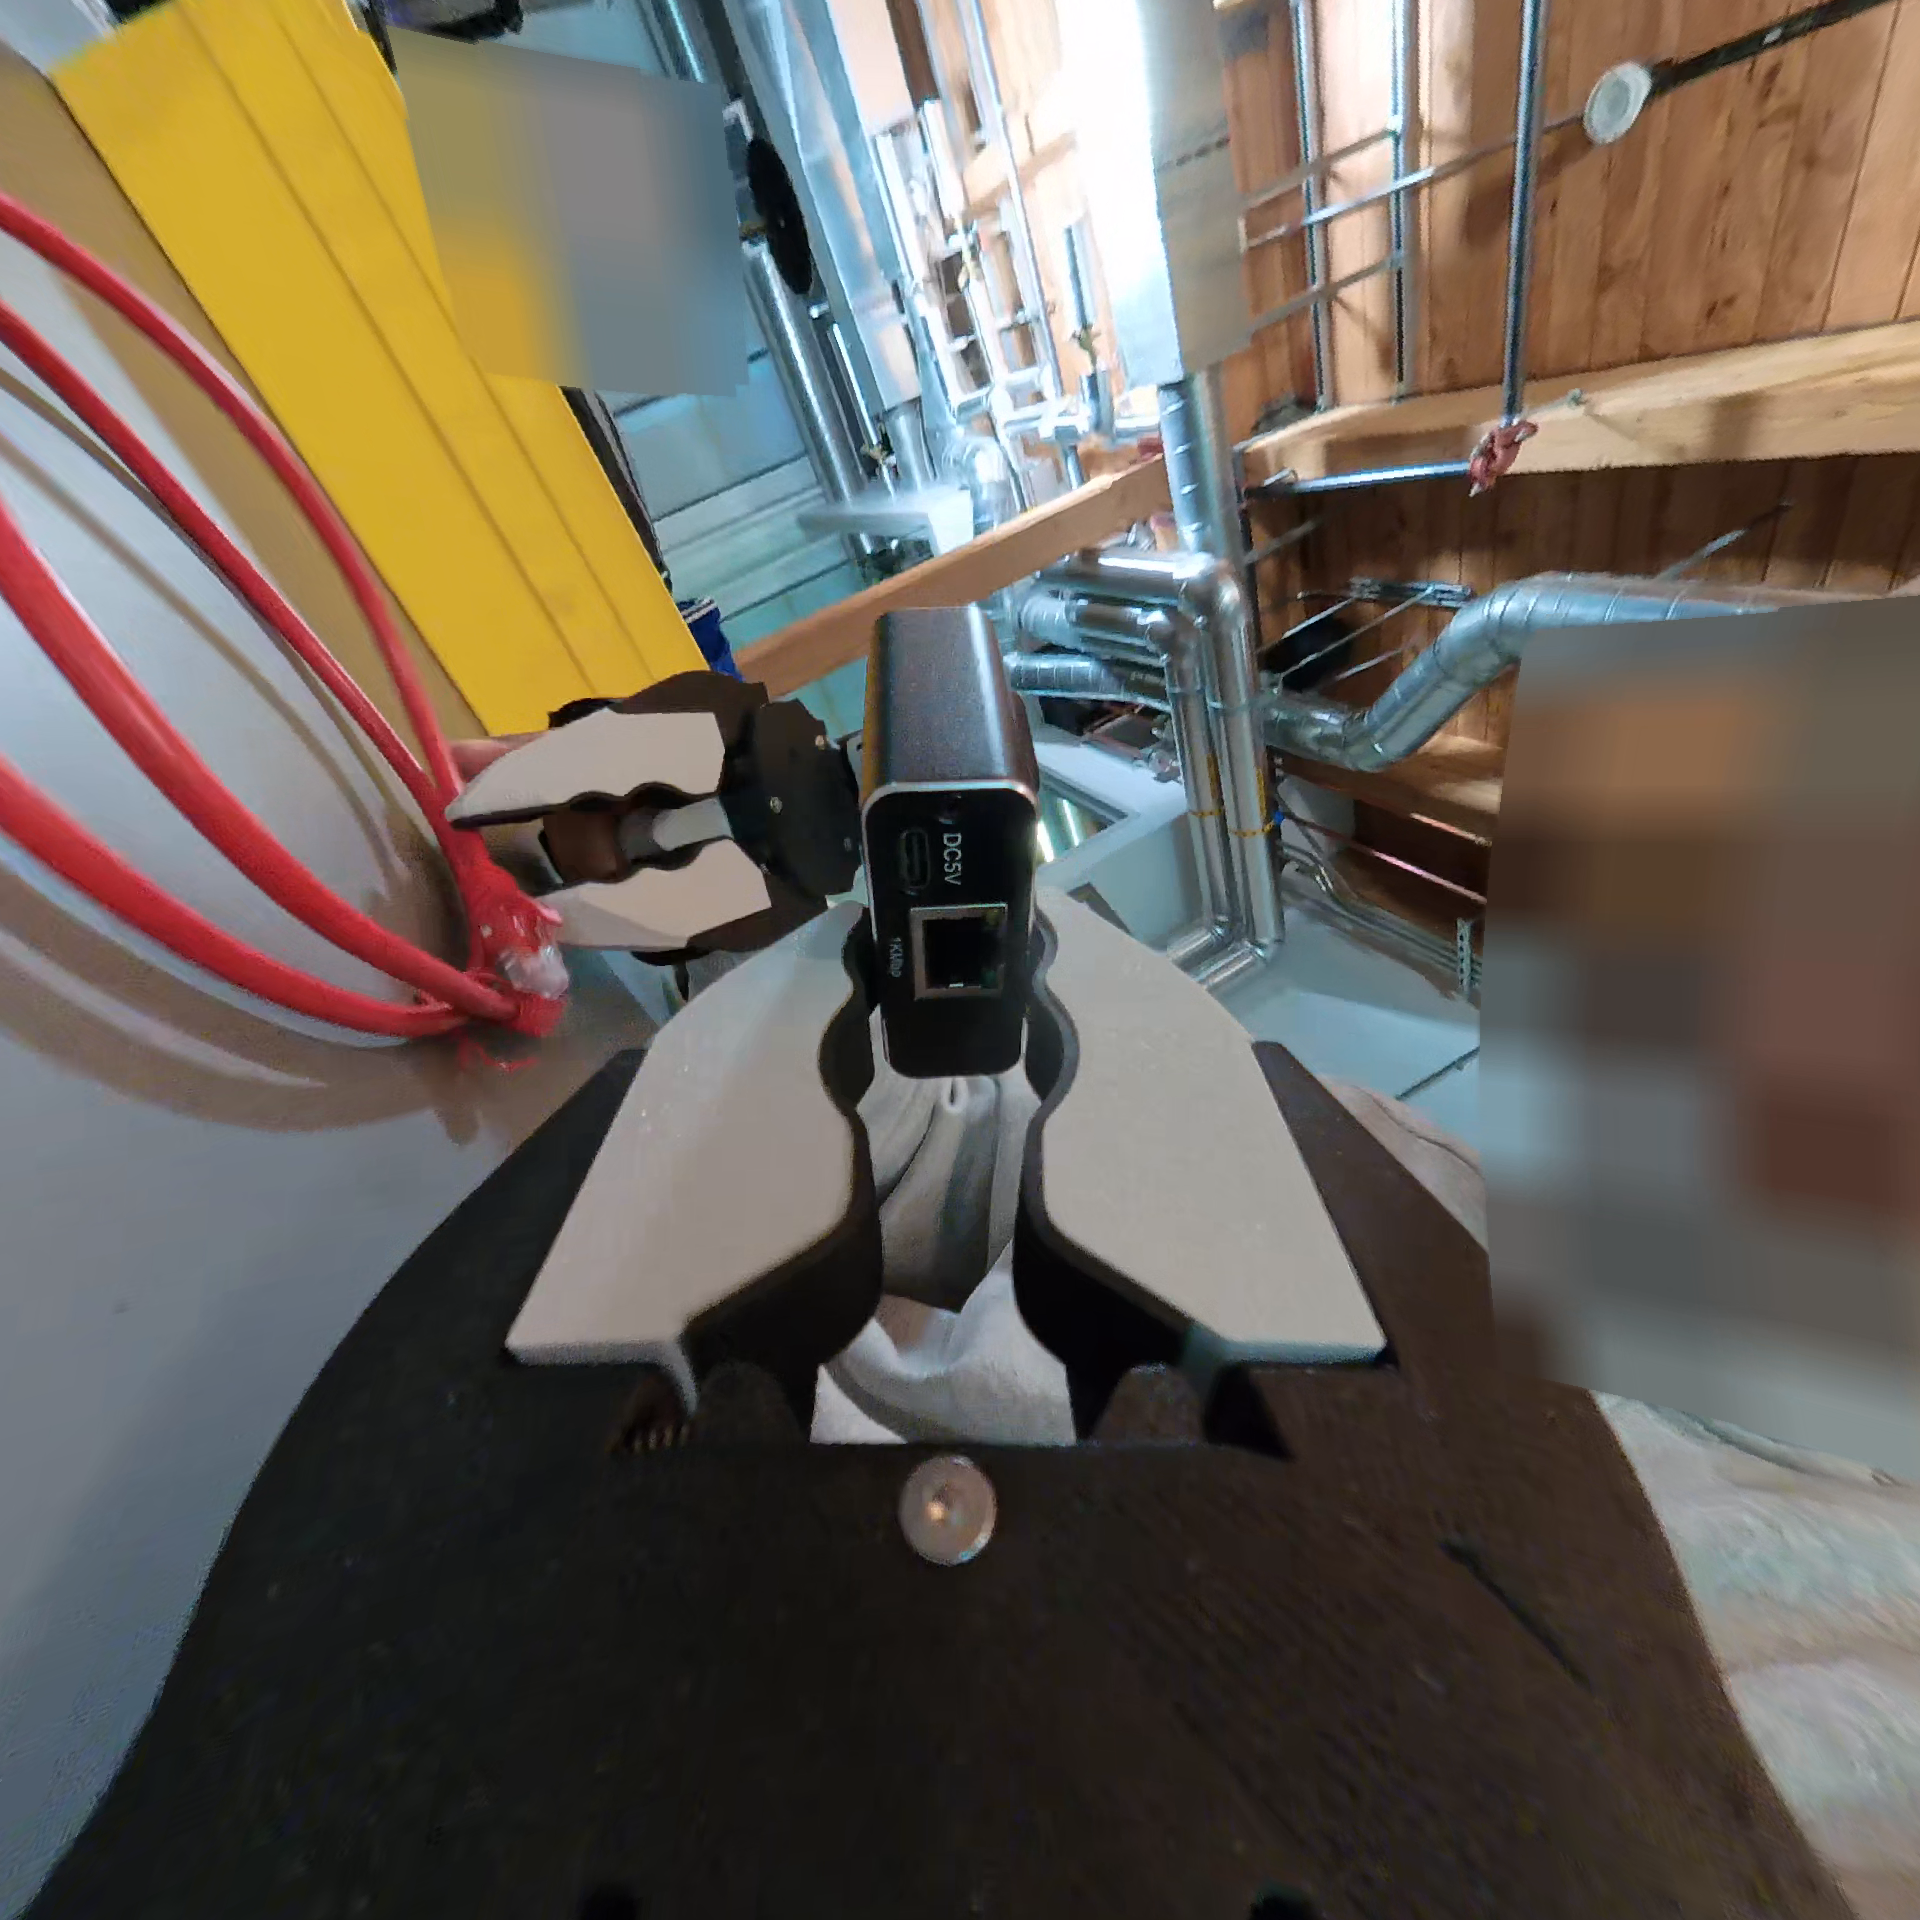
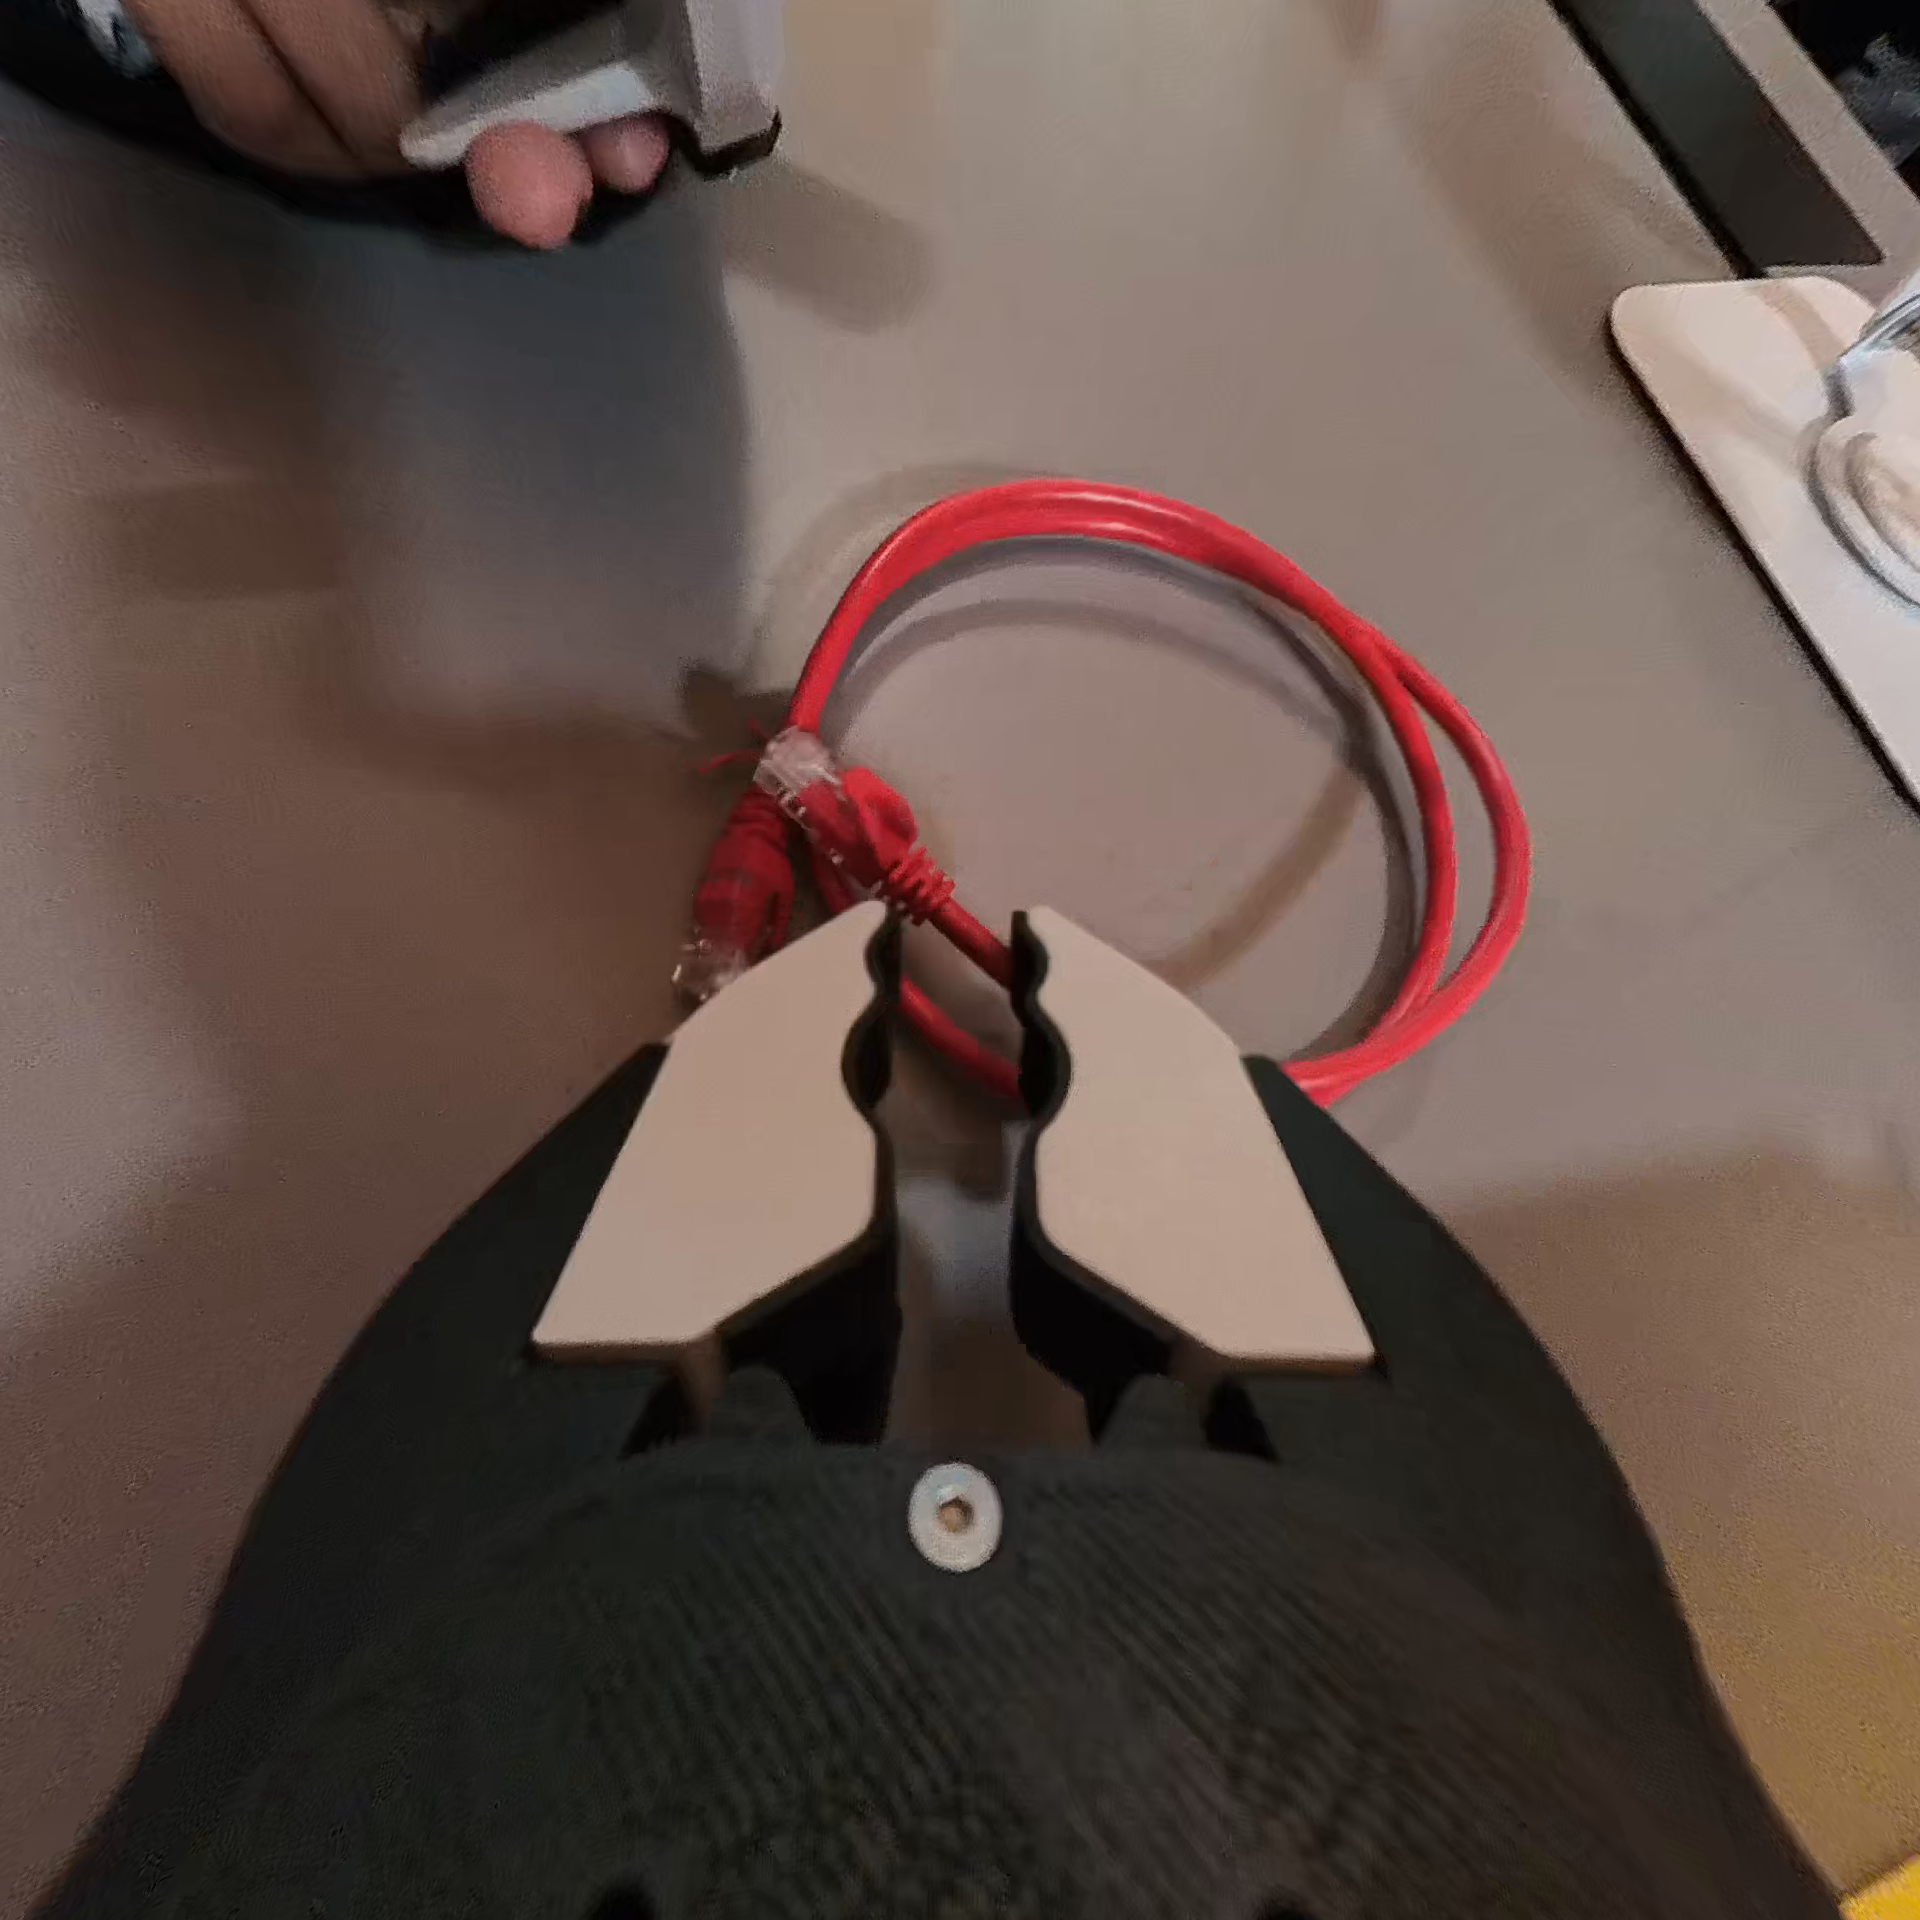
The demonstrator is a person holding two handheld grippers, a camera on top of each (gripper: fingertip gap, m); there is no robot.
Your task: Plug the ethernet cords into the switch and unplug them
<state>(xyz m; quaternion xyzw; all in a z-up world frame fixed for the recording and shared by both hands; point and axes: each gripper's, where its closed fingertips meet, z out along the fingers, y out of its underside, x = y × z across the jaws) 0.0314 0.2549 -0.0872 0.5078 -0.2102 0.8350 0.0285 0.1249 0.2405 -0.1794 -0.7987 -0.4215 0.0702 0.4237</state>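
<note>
A grey-brown tabletop (image 2: 1247,312) fills the right wrist view, and a pale wooden board (image 2: 1745,416) lies at its right edge with clear glassware on it. On the table a red ethernet cord (image 2: 1351,644) lies coiled in a loop, its two clear-tipped plugs (image 2: 810,790) resting together at the loop's near left.

The right gripper (image 2: 951,940) hovers just over the cord behind one plug, its grey fingers (image 2: 769,1122) a narrow gap apart with the cord running between them; whether they touch it cannot be told. A person's fingers (image 2: 530,177) show at the top left.

In the left wrist view the left gripper (image 1: 951,997) is clamped on a small dark metal switch (image 1: 951,831), held upright off the table. The switch's end faces the camera, showing one ethernet port (image 1: 961,951), a smaller slot above it and small white printed markings. The right gripper (image 1: 509,862) appears to its left, by the red plugs (image 1: 520,935).
</note>
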